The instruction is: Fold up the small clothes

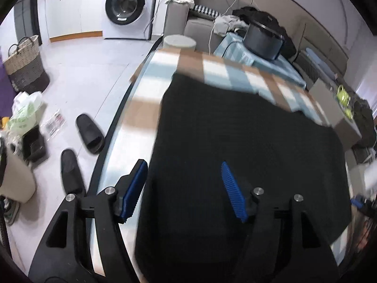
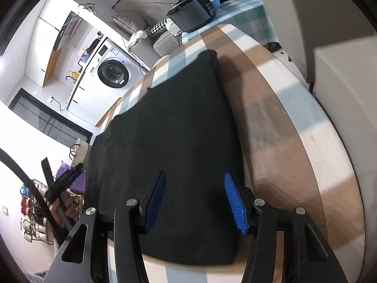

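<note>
On the checked cloth of the bench (image 2: 271,108) a black folded garment (image 2: 179,127) lies flat, with left tongs (image 1: 183,188) and right tongs (image 2: 195,199) both spread above it, pinching nothing.

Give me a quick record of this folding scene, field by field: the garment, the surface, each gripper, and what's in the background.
garment: black cloth lying flat, looks already folded into a rough rectangle
surface: table with checked cloth in brown, white and pale blue
left gripper: open above the garment, nothing between the pads
right gripper: open above the garment's near end, nothing gripped
background: washing machine, woven basket, black slippers on the floor
</note>
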{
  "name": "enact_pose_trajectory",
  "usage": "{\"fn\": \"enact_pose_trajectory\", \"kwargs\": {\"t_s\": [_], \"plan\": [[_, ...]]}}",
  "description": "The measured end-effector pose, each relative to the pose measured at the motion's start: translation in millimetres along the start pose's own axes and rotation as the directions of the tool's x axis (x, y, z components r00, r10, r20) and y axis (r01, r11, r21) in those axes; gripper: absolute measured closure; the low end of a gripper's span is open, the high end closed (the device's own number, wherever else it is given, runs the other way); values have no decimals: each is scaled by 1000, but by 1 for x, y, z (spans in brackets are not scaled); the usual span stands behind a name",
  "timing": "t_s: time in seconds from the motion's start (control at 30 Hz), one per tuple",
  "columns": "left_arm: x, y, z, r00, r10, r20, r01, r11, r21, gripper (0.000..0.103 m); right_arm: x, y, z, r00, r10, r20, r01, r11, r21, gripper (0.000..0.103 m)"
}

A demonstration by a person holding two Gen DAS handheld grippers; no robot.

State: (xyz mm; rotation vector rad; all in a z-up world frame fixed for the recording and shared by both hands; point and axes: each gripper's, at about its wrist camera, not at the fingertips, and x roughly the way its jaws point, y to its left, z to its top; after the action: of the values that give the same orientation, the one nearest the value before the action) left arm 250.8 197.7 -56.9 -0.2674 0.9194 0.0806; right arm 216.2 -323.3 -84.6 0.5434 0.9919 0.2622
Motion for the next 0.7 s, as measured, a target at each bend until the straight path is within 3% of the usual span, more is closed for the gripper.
{"fn": "enact_pose_trajectory", "kwargs": {"t_s": [0.17,0.3,0.4,0.47,0.53,0.63,0.7], "plan": [[-24,18,-64,998,13,-63,-16,999,-45,41,-6,-2,-20,1000,14,-21,-14,1000,-8,50],[-26,22,-94,995,4,-101,-12,997,-76,41,-5,0,-27,999,26,-28,-27,1000,-9,47],[-30,21,-102,997,3,-82,-11,996,-90,42,-4,4,-30,999,21,-28,-22,1000,-19,47],[-30,17,-104,998,-2,-70,-5,995,-96,51,-5,10,-32,1000,8,-25,-9,999,-36,47],[-29,13,-103,998,-33,-53,28,996,-89,83,-6,15,-33,1000,4,-24,-5,998,-62,47],[-34,3,-100,1000,-24,-14,23,998,-53,98,-1,18,-33,1000,-15,-17,14,996,-89,47],[-44,-1,-101,1000,-21,23,22,999,-39,100,3,18,-31,999,-41,-14,40,995,-95,47]]}}
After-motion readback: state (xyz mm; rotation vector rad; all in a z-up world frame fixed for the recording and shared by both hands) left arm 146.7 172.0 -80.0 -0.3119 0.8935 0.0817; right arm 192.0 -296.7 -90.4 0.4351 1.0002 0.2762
